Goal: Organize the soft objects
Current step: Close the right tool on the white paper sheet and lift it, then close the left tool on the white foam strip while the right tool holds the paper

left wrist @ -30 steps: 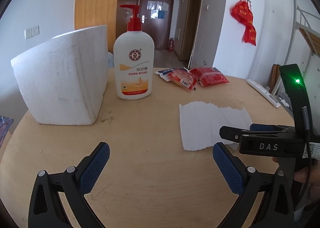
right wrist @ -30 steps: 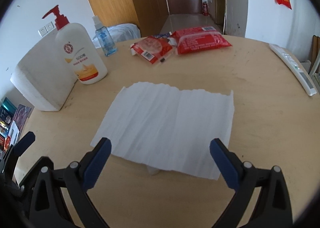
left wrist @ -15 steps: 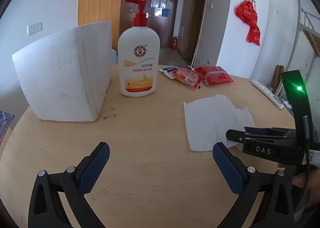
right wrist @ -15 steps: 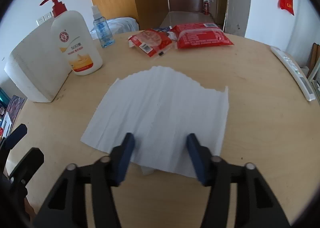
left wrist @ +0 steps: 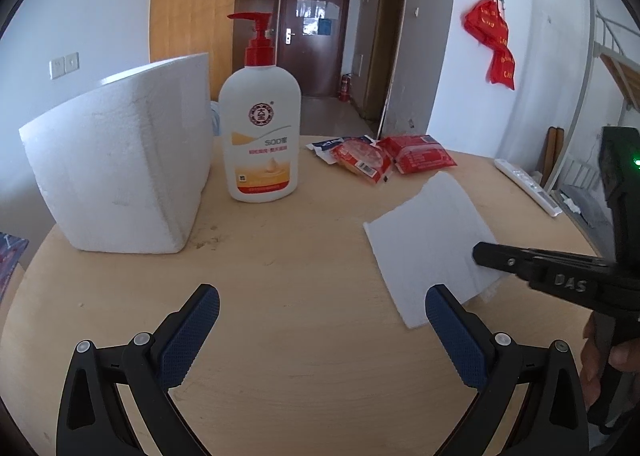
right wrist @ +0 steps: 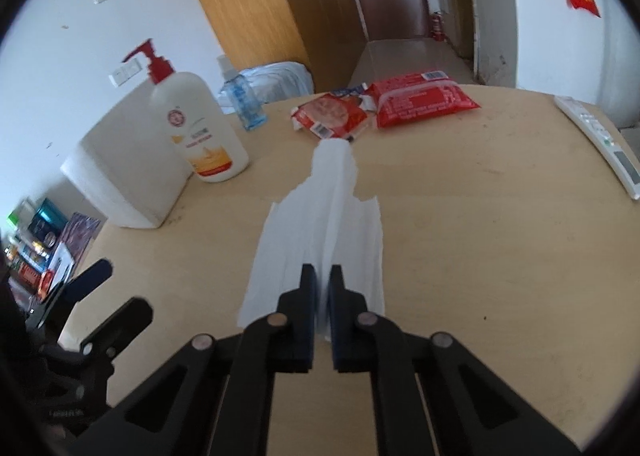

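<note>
1. Tissue sheet lies on the round wooden table, toward its near edge, pinched at its near margin by the right gripper, whose jaws are clamped on a gathered ridge of the paper.
2. Its middle is raised into a tent along the pinch; both flanks droop to the table.
3. Long axis runs from the gripper toward the far edge, its far tip pointing at the red snack packets and stopping just short of them.
4. Left gripper hangs spread and empty over bare table, just beside the sheet's left corner.
5. Judgement: lift slowly and level; thin paper tears under a sideways jerk. The free gripper could take the far end.
6. Lotion bottle and foam block stand well left.
</note>
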